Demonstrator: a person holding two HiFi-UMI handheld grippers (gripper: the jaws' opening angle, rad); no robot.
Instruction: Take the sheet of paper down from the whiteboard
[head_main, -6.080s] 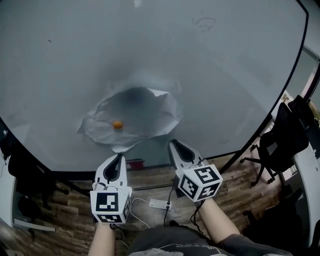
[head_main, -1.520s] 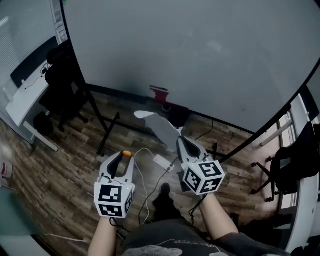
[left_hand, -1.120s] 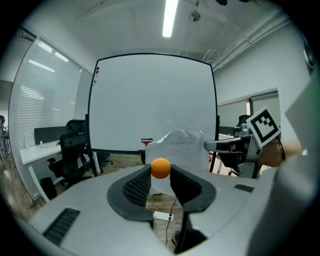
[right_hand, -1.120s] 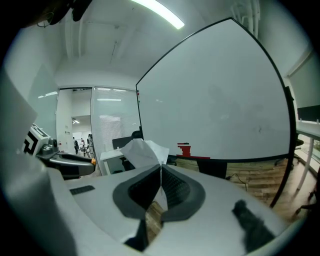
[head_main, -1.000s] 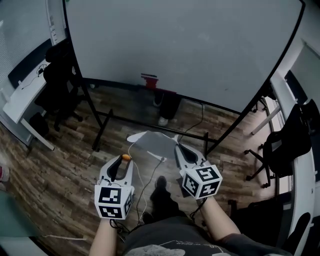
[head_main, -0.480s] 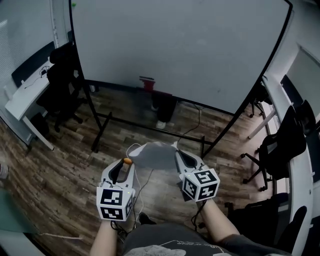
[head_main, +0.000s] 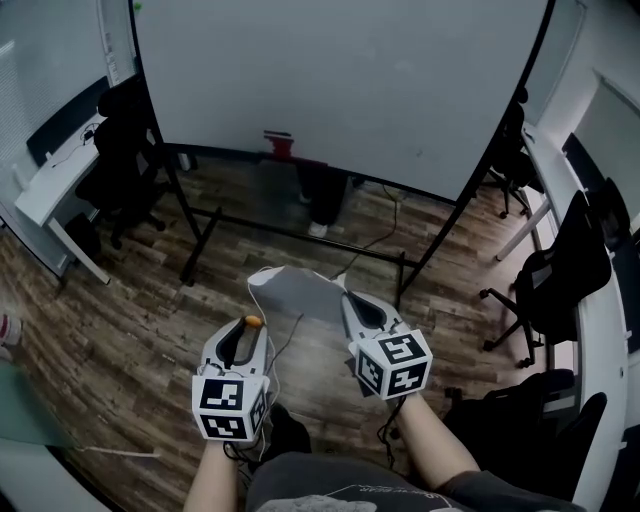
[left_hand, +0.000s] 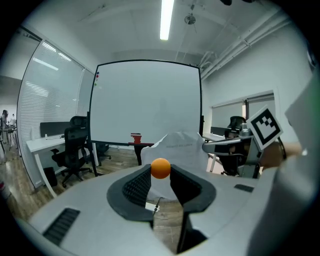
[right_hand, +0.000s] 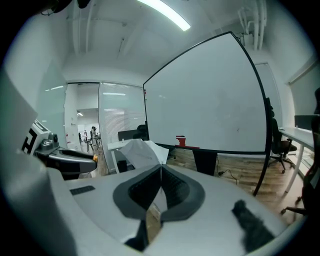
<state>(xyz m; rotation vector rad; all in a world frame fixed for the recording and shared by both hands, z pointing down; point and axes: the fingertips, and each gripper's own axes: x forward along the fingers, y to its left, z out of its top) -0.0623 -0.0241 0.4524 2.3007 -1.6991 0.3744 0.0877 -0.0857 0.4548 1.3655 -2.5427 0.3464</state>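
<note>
My right gripper (right_hand: 161, 170) is clenched on the sheet of paper (head_main: 295, 297). Its jaws are pressed together on one edge, so the sheet rises out of the tips and fans forward and across towards my left gripper (head_main: 243, 330). The left gripper is clamped on a small orange ball (left_hand: 160, 168) seated right at its jaw tips. I take the ball for the magnet that pinned the sheet, though nothing here proves it. The whiteboard (head_main: 340, 80) stands well ahead of both grippers and looks bare, with only a small red thing (head_main: 279, 143) on its ledge, so I judge the paper is down and the task nearly finished. The sheet looks light, thin and limp. It is creased, and it sags where nothing supports it. I expect it to flutter and to tear or slide out if tugged, so I want a good margin of the edge deep between the pads rather than a bare corner. The ball looks hard, smooth and round, so held at the very tips it could squirt free
</note>
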